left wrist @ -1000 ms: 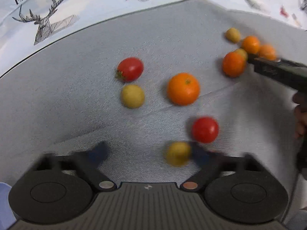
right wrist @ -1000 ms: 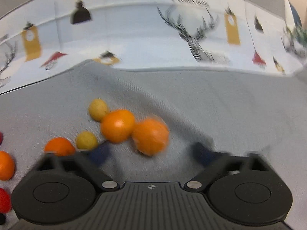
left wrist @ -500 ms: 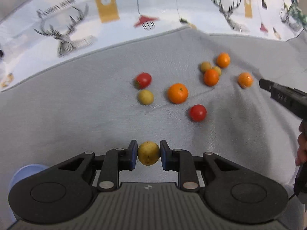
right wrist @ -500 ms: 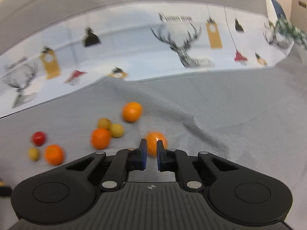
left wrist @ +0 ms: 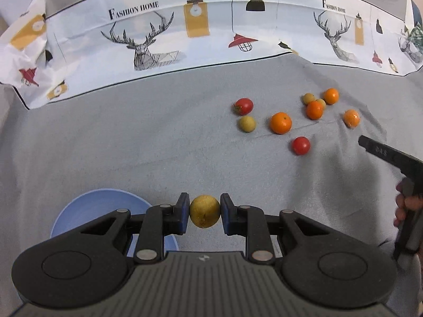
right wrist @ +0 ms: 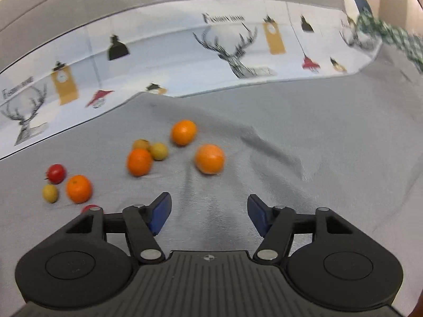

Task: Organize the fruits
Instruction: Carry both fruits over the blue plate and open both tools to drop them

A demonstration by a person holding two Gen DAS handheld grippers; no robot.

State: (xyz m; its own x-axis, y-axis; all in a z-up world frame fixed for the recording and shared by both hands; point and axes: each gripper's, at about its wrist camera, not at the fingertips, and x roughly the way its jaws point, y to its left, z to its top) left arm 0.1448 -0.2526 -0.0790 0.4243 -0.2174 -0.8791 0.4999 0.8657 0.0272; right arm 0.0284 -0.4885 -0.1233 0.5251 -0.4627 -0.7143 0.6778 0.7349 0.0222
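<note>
My left gripper (left wrist: 205, 214) now holds the yellow fruit (left wrist: 204, 215) firmly between its two blue pads (left wrist: 183, 214), and I have carried it away from the group. Half a second ago the fruit was already in the pads, but only the edge of the blue bowl (left wrist: 87, 211) was visible; now the bowl is in clear view, just below and to the left of my fingers. The fruit is not above it yet, it hangs a little to the right of the rim, over the grey cloth (left wrist: 132, 145). So I judge the next move is a short shift to the left and then to release.

My right gripper (right wrist: 208, 212) has changed more. Half a second ago its pads were nearly together in front of an orange (right wrist: 209, 158); now they are wide apart and empty, and that orange lies on the cloth ahead of them, not touching. I think the grasp failed or I let it go, so this orange must be taken again.

The other fruits wait far ahead of my left tool: two tomatoes (left wrist: 243, 106), one more yellow fruit (left wrist: 247, 124), a big orange (left wrist: 280, 123) and a small cluster (left wrist: 318, 101) behind it. Most of the sorting is not yet done.
</note>
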